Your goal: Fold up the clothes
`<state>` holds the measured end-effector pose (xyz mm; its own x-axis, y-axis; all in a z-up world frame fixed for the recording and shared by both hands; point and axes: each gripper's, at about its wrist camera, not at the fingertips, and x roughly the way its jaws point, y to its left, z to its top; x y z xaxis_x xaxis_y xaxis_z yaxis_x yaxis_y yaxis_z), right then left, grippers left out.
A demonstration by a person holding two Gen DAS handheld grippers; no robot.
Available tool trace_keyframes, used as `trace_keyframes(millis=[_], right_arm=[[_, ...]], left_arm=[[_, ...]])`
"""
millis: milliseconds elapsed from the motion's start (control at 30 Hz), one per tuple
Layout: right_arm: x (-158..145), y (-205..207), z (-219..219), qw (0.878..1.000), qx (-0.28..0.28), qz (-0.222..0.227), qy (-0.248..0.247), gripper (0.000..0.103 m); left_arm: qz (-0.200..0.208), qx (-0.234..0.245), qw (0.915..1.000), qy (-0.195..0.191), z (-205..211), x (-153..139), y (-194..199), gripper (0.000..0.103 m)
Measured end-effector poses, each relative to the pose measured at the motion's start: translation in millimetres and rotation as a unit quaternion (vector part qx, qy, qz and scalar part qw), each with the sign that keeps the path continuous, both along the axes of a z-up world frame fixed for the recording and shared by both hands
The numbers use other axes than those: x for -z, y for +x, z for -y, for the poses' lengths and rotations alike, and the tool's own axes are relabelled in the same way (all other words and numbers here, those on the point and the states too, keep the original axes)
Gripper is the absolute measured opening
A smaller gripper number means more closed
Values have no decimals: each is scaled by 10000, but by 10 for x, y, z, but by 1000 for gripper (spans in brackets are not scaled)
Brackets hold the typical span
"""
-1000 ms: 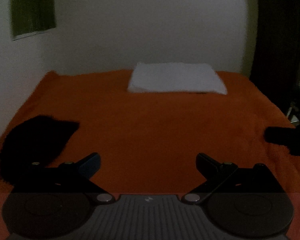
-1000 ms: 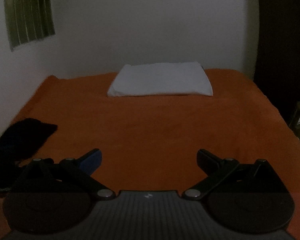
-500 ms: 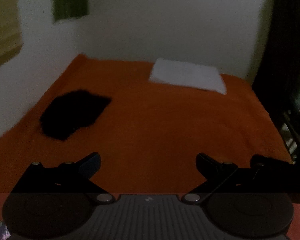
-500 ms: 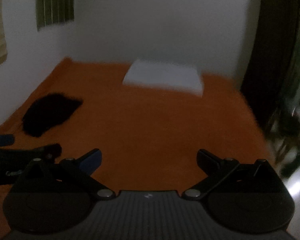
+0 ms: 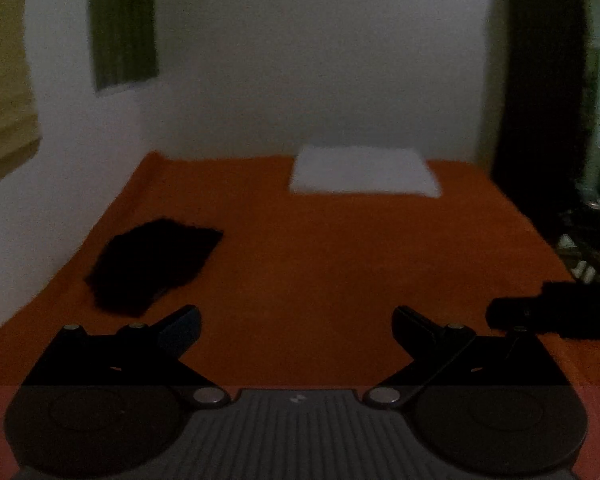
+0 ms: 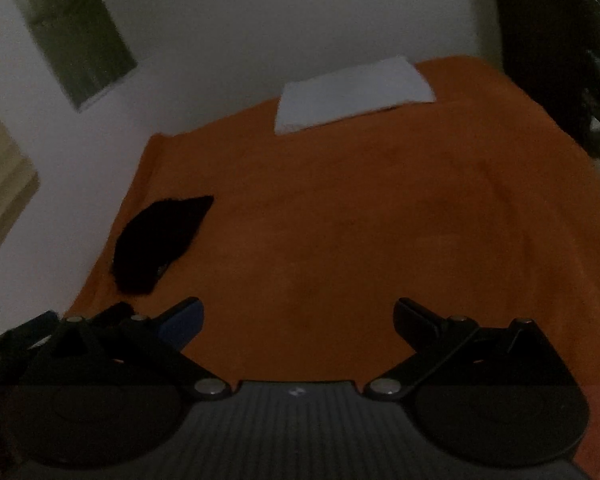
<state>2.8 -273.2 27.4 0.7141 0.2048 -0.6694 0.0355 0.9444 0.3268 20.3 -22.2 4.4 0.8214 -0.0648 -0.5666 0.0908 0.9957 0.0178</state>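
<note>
Two claws, both spread wide, nothing between the fingers of either. Left claw [image 5: 296, 322] hangs over the near part of a bed with an orange cover [image 5: 340, 264]. Right claw [image 6: 298, 314] likewise above the same bed, tilted so the scene leans.

Dark garment [image 5: 152, 266], black, crumpled in a loose heap, lies on the cover ahead and to the left of the left claw, close to the bed's left edge and the white wall [image 5: 300, 60]. From the right wrist view the same heap [image 6: 160, 242] sits ahead-left of the right claw. Neither claw touches it.

White pillow [image 5: 364, 174] flat at the far end of the bed, well ahead of both claws, against the wall.

The right claw's black body shows at the right edge of the left wrist view; the left claw's frame, with a blue tip, shows at the lower left of the right wrist view.

Green curtain [image 5: 124, 24] on the wall, upper left. Light dim, fabric detail cannot be made out.
</note>
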Motion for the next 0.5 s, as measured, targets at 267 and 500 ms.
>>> trace_keyframes(millis=[267, 500], right_arm=[[-98, 78, 454, 9969, 462, 174, 607, 103], [-238, 7, 480, 9929, 792, 653, -595, 103]], left_arm=[[-151, -65, 9989, -434, -76, 46, 177, 103], [-82, -79, 9999, -116, 53, -35, 138, 103]])
